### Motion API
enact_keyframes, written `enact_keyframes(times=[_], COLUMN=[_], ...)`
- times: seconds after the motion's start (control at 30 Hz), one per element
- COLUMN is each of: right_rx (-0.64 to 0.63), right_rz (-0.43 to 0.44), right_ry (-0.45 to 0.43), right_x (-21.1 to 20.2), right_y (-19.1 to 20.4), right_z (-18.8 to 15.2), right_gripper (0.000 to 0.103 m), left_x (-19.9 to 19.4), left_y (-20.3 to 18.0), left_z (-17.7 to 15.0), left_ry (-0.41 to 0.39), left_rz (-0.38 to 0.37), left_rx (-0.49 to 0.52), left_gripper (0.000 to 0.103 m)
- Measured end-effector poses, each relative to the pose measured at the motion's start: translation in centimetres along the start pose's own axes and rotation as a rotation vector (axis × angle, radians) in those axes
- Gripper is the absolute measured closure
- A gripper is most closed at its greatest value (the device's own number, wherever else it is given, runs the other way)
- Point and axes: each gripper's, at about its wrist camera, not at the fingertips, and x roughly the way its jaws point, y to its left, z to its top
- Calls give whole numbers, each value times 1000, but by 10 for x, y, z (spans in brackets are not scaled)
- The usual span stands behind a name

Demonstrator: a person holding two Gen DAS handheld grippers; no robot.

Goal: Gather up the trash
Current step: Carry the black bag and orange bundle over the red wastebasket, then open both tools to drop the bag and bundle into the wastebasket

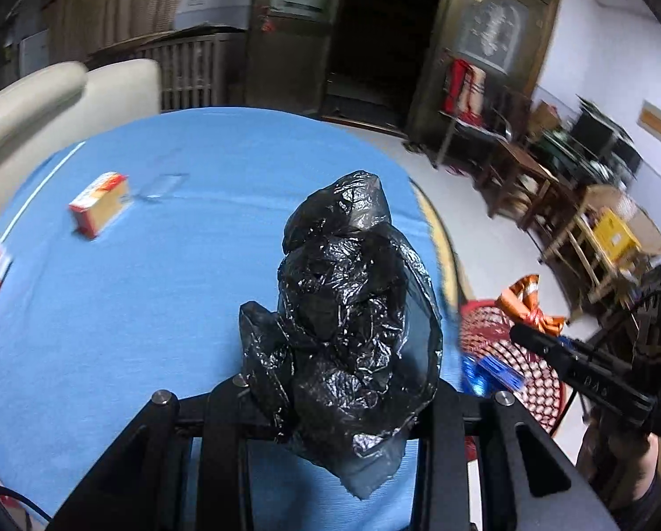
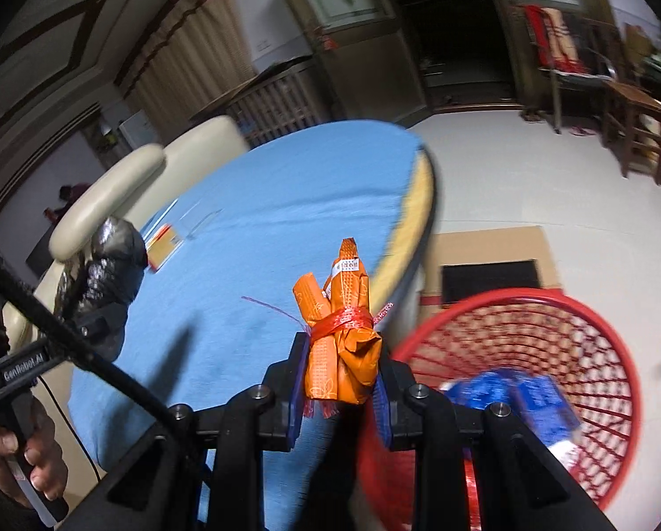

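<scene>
The right hand-held gripper clamps an orange paper bundle tied with red string, long axis pointing forward, beside the red mesh basket. The left hand-held gripper grips a crumpled black plastic bag above the blue-clothed surface.

I see a crinkled glossy black plastic bag, matt orange paper bundle under shiny red plastic string, blue cloth tablecloth, red plastic mesh basket.

One legible marking: "GenRobot.AI" in white lettering on the black body of the left gripper, seen far left of the right tongs. Print on the orange bundle's white label is unreadable.
</scene>
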Motion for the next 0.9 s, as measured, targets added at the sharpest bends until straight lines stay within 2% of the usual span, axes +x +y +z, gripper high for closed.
enact_keyframes(times=[0.43,0.7,0.9], right_rx=[131,166,201], right_rz=[-112,-139,-168], right_ry=[-29,-37,-24], right_x=[-32,-44,-46], right_y=[-83,-107,-118], right_z=[-18,-25,-28], right_gripper=[75,75,73], left_x=[33,48,63], left_y=[-98,-143,-163], left_z=[-3,-12,-17], left_ry=[88,141,189], left_rz=[-147,-218,-248], left_rx=[199,297,338], left_gripper=[68,68,68])
